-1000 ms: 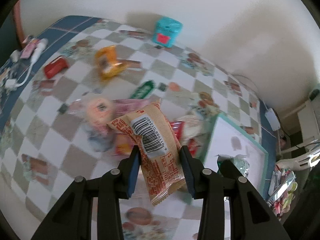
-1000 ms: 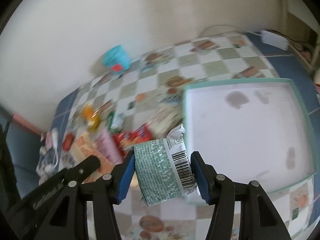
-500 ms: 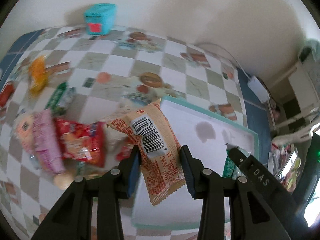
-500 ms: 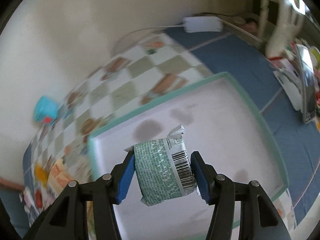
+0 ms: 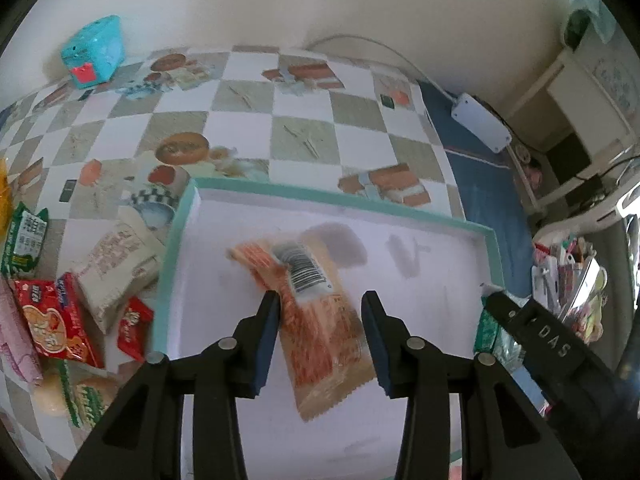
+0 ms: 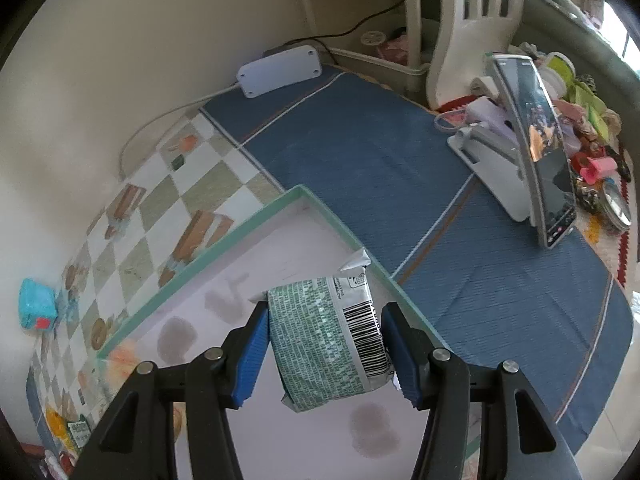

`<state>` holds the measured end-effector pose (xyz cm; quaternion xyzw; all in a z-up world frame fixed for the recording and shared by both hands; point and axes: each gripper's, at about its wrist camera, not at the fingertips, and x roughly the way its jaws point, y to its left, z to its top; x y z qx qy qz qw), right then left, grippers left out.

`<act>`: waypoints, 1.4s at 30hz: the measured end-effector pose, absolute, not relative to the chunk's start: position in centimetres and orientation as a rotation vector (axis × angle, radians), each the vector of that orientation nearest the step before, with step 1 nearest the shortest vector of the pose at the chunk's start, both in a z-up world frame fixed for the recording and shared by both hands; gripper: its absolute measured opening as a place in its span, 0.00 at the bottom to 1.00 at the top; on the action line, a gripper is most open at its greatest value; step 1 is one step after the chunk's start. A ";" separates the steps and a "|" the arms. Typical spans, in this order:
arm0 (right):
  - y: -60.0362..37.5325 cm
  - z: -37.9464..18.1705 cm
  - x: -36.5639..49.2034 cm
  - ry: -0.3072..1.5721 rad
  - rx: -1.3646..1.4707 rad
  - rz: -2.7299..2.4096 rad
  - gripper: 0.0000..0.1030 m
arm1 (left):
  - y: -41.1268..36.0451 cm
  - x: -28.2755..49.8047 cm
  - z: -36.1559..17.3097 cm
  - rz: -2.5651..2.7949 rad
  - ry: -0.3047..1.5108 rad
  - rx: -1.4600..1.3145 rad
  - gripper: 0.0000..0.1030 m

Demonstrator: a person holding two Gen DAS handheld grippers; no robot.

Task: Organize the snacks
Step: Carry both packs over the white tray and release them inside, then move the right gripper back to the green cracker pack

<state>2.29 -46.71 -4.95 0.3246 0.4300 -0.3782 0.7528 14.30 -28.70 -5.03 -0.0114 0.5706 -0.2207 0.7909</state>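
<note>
My left gripper [image 5: 320,340] is open over the white tray with a teal rim [image 5: 176,236]. An orange snack packet [image 5: 316,312] with a barcode is blurred between and below its pads, loose from them, over the tray floor. My right gripper [image 6: 326,350] is shut on a green-patterned snack packet [image 6: 320,344] with a barcode, held above the tray's right rim [image 6: 352,240]. The right gripper's finger [image 5: 536,336] and its green packet show at the right in the left wrist view.
Several loose snack packets [image 5: 60,320] lie on the checkered tablecloth left of the tray. A teal box [image 5: 92,52] stands by the wall. A white power adapter [image 6: 280,70], a phone on a stand [image 6: 540,152] and clutter sit on the blue cloth at right.
Both grippers moved right from the snack pile to over the tray. My left gripper opened and let go of the orange packet, which is dropping into the tray. The right one still holds the green packet.
</note>
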 end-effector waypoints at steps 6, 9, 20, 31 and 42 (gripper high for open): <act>-46.5 -5.9 2.6 0.980 0.709 -0.820 0.59 | -27.1 14.4 -4.0 -0.468 1.220 -0.049 0.65; -45.9 -5.6 2.8 0.990 0.684 -0.819 0.65 | -25.1 14.6 -3.2 -0.425 1.209 -0.074 0.66; -41.8 -2.8 4.1 0.966 0.562 -0.755 0.89 | -15.9 14.6 -0.7 -0.195 1.105 -0.087 0.84; -35.9 -1.2 4.7 0.949 0.538 -0.579 1.00 | -7.5 12.7 0.8 -0.060 1.031 -0.194 0.95; -29.1 0.6 5.5 0.934 0.490 -0.384 1.00 | -1.0 10.3 2.0 0.129 0.997 -0.170 0.95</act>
